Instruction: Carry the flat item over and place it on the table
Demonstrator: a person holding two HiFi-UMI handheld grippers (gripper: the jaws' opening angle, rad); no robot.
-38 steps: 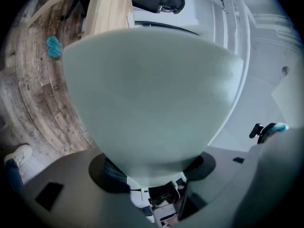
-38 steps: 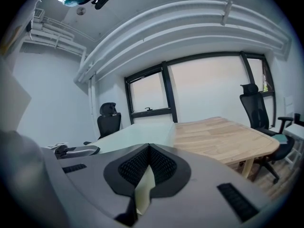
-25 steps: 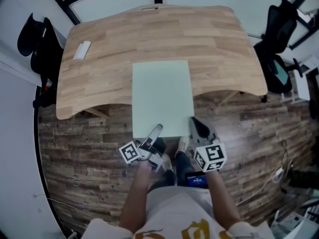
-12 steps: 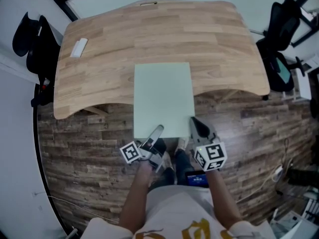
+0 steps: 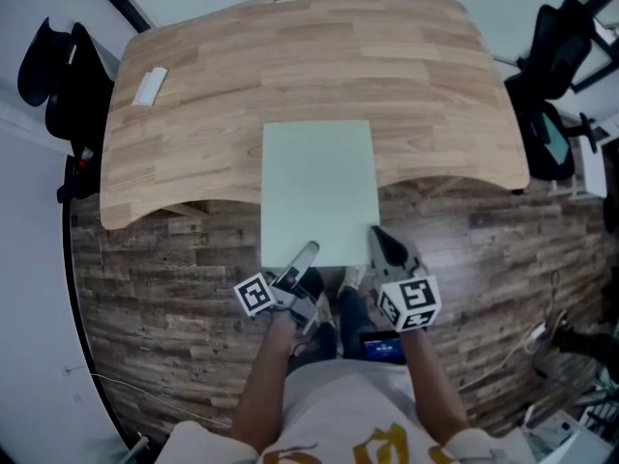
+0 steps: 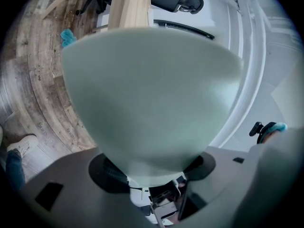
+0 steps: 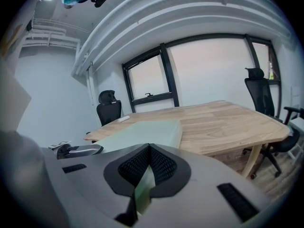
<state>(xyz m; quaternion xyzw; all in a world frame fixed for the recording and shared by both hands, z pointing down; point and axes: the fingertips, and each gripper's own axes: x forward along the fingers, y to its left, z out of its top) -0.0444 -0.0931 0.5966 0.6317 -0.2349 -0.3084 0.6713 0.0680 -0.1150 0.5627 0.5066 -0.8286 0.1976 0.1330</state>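
A pale green flat board hangs level in front of me, its far half over the wooden table and its near half over the floor. My left gripper is shut on the board's near edge at the left corner. My right gripper is shut on the same edge at the right corner. In the left gripper view the board fills the picture, and the left gripper clamps its edge. In the right gripper view the board stretches toward the table, its edge pinched in the right gripper.
A small white object lies at the table's far left. Black office chairs stand to the left and to the right of the table. Dark wood-plank floor lies under the board's near half. Windows are behind the table.
The board and both grippers have crept slightly forward toward the table. Both grips are unchanged.
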